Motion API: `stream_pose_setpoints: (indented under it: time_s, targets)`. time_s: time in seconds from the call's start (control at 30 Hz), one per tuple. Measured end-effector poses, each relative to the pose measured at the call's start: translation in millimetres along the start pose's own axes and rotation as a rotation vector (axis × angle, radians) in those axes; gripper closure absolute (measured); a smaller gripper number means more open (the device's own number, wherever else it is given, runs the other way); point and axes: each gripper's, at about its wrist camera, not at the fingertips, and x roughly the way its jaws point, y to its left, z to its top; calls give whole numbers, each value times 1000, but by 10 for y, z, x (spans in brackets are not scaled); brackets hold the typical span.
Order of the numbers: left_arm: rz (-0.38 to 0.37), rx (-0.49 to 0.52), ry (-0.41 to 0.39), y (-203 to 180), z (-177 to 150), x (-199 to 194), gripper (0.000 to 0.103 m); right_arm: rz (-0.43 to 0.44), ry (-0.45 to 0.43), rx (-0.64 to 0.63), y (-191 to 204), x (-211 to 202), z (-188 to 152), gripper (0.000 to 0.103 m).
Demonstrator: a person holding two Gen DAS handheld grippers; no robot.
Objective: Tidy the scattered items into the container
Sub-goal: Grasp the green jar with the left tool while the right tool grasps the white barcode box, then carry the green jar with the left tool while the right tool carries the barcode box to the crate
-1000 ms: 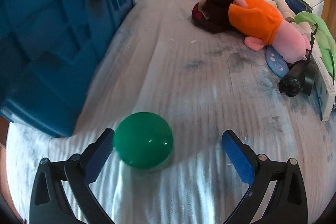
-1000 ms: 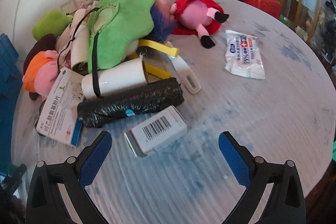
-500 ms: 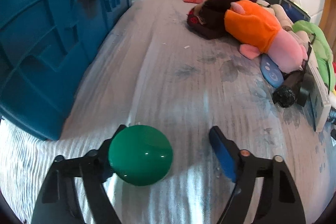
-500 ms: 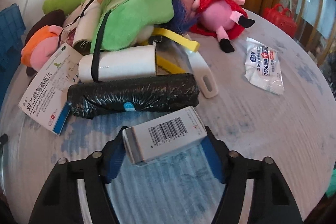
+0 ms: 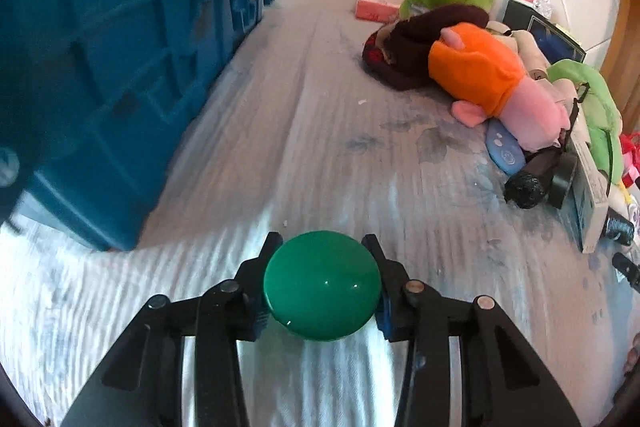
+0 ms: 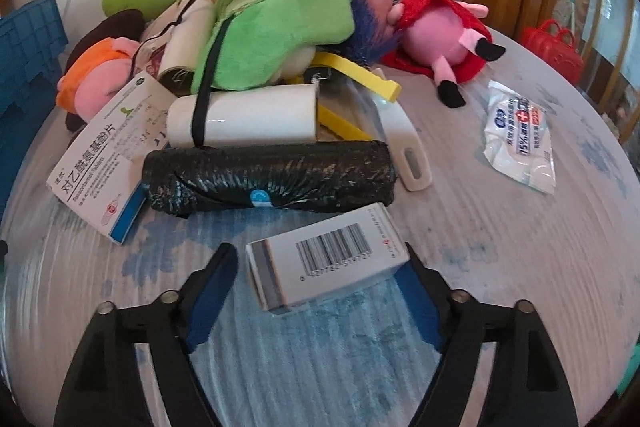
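A glossy green round-topped item (image 5: 322,285) sits between the jaws of my left gripper (image 5: 321,241), which are closing; both pads lie against its sides over the striped cloth. The blue crate (image 5: 120,67) stands close by on the left. In the right wrist view a small white box with a barcode (image 6: 328,267) lies between the jaws of my right gripper (image 6: 318,251), which are opening. There is a gap between the left pad and the box, while the right pad sits at the box's right end.
Behind the barcode box lie a black wrapped roll (image 6: 272,179), a white roll (image 6: 244,119), a medicine carton (image 6: 100,163), plush toys (image 6: 280,11) and a wipes packet (image 6: 520,143). An orange and pink plush (image 5: 492,83) lies to the right of the left gripper. A wall stands behind the pile.
The left jaws have closed in from wide apart onto the green item. The right gripper came down around the barcode box, narrowed its jaws, then widened them again.
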Motion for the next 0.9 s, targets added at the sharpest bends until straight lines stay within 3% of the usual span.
stream_pose_setpoints:
  time_s: [0.3, 0.33, 0.37, 0.4, 0.57, 0.9]
  targets:
    - [-12, 32, 3, -294, -62, -100, 63, 39, 7, 10, -64, -33, -2, 16]
    - [-21, 35, 5, -355, -76, -106, 63, 37, 5, 5, -61, -50, -16, 17]
    - [-28, 38, 8, -416, -94, -109, 63, 24, 2, -9, -56, -61, -29, 31]
    - [-33, 41, 12, -472, -103, -105, 63, 2, -2, -26, -45, -73, -40, 37]
    - [-50, 63, 20, -701, -126, -151, 63, -3, 0, -81, -17, -168, -74, 37]
    - [-42, 84, -71, -1034, 160, -775, 63, 145, -88, -176, 351, -734, 290, 37]
